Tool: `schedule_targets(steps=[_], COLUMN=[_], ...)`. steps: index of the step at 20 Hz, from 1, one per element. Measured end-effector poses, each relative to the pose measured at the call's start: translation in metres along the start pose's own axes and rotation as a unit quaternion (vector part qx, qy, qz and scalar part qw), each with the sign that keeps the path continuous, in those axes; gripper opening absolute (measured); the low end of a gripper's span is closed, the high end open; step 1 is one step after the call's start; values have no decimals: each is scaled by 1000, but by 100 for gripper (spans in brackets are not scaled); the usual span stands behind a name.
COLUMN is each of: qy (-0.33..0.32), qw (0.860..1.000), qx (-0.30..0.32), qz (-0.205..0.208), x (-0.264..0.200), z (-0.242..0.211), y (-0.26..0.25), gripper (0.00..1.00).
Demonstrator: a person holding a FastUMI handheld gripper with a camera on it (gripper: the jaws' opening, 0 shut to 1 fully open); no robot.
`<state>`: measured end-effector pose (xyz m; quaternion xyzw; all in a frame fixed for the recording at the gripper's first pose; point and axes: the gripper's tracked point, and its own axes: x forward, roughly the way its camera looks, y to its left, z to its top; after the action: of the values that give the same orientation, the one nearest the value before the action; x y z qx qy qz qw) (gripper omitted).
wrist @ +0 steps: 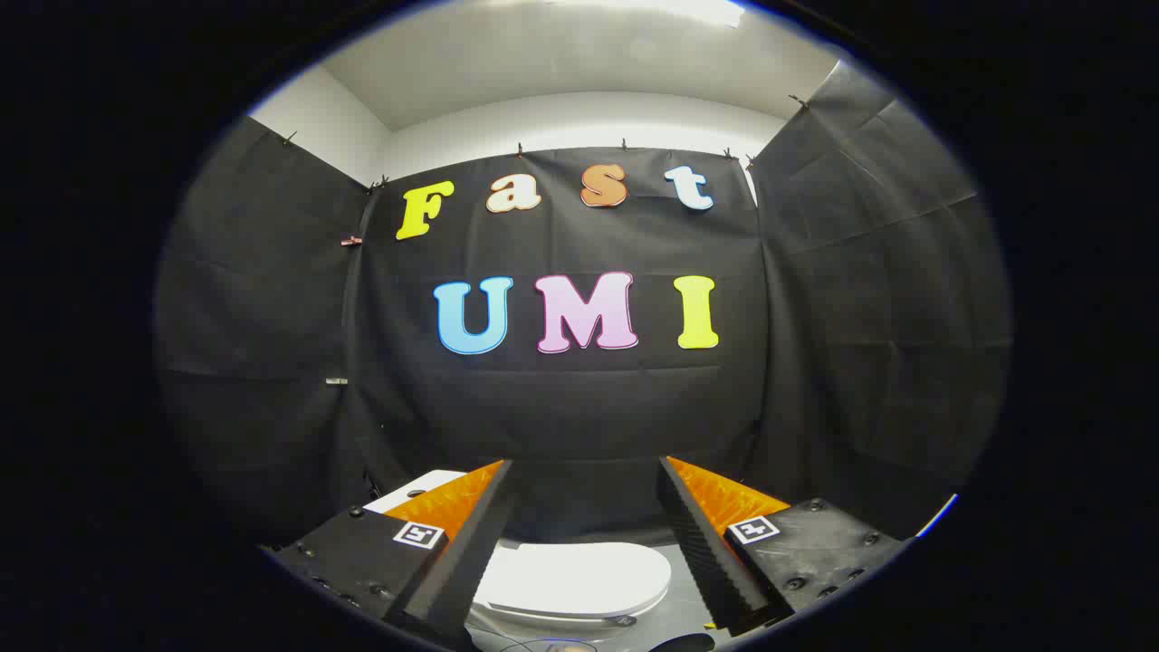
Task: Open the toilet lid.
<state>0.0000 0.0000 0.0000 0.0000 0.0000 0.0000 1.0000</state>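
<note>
staged booth, black cloth walls (579,407), white toilet (570,580) below

Toilet lid (579,580): smooth, hard plastic by its look, with a soft sheen; closed flat on the seat, seen between the fingers and below them.

Gripper (584,507): 2 fingers spread wide apart, gripping nothing. Inner faces are ribbed with fine ridges, matt, rubber or plastic by appearance. Outer housings are matt, lightly textured plastic fixed with small dark screws; each carries 1 flat printed marker tag.

Booth wall (579,398): matt woven cloth, creased and folded in places, hung from small clips along its top edge.

Floor (675,616) beside the toilet: smooth, faintly reflective surface; material cannot be told.

Ceiling (579,63): plain, smooth and matt, as painted.
</note>
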Motion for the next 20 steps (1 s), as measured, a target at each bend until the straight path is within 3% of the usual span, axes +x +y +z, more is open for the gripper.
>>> schedule_targets(steps=[20], qy=[3], qw=[1000], qx=[-7], qz=[1], x=[4], z=[-5], y=[7], gripper=[98])
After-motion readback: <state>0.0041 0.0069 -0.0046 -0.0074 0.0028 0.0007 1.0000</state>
